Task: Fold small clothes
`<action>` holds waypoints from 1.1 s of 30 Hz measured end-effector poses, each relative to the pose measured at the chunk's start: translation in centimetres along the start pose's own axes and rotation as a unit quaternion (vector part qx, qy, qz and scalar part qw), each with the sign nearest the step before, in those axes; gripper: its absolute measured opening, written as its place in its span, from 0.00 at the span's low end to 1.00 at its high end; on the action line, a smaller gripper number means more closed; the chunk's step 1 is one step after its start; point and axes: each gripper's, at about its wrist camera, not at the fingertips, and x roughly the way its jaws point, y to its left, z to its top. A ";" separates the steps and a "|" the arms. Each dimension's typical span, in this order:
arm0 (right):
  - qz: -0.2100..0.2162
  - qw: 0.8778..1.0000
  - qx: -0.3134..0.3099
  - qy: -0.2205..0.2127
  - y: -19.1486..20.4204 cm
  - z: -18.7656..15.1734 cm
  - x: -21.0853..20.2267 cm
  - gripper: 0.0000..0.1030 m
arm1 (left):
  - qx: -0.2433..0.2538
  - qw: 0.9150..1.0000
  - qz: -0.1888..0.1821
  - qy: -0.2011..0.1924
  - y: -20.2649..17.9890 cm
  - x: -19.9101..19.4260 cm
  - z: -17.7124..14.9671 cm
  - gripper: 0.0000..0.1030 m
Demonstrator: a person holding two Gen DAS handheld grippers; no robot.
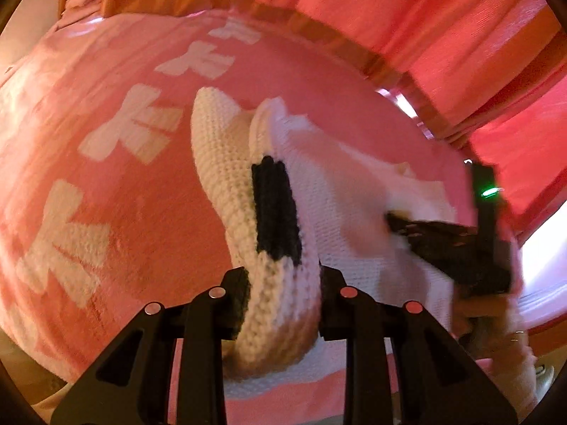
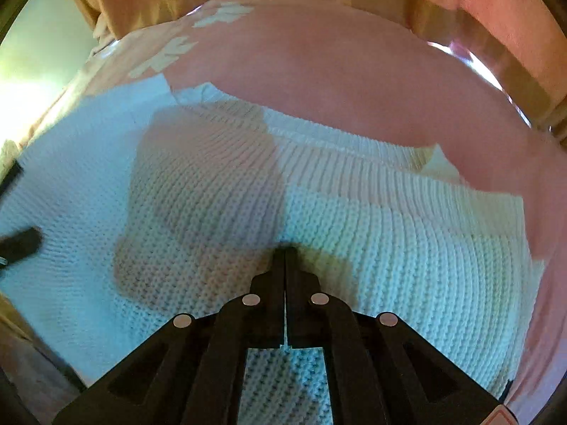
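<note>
A small white knitted sweater [image 1: 340, 209] with a black patch [image 1: 276, 209] lies on a pink towel [image 1: 124, 163]. My left gripper [image 1: 283, 283] is shut on a thick folded edge of the sweater and holds it raised above the towel. The right gripper shows in the left wrist view [image 1: 457, 244], pressed on the sweater at the right. In the right wrist view the sweater [image 2: 389, 248] fills the frame. My right gripper [image 2: 285, 248] is shut with its tips pressed down on the knit, nothing between them.
The pink towel [image 2: 336, 81] has a row of white cross shapes [image 1: 131, 127]. Red and orange fabric [image 1: 389, 10] hangs behind the surface. The left gripper's dark fingers [image 2: 19, 246] show at the left edge of the right wrist view.
</note>
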 end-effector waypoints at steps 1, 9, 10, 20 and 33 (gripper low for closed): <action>-0.002 1.000 -0.001 -0.001 0.2 -0.1 0.0 0.00 | 0.004 1.000 -0.009 -0.006 -0.6 -0.3 0.2 0.24; 0.065 0.995 0.072 0.016 -2.4 0.5 -0.7 0.00 | 0.130 0.985 -0.104 -0.053 -14.8 -3.8 1.7 0.24; 0.084 0.993 0.086 0.017 -3.2 0.4 -1.1 0.00 | 0.144 0.982 -0.109 -0.047 -16.6 -3.2 1.6 0.24; 0.014 0.971 0.233 -0.044 -19.2 -5.7 -10.5 0.10 | 0.184 0.978 -0.086 0.047 -24.5 7.5 -5.1 0.37; 0.118 0.978 0.170 0.002 -14.0 -6.9 -8.8 0.58 | 0.291 0.953 -0.012 -0.084 -21.5 4.8 -15.6 0.87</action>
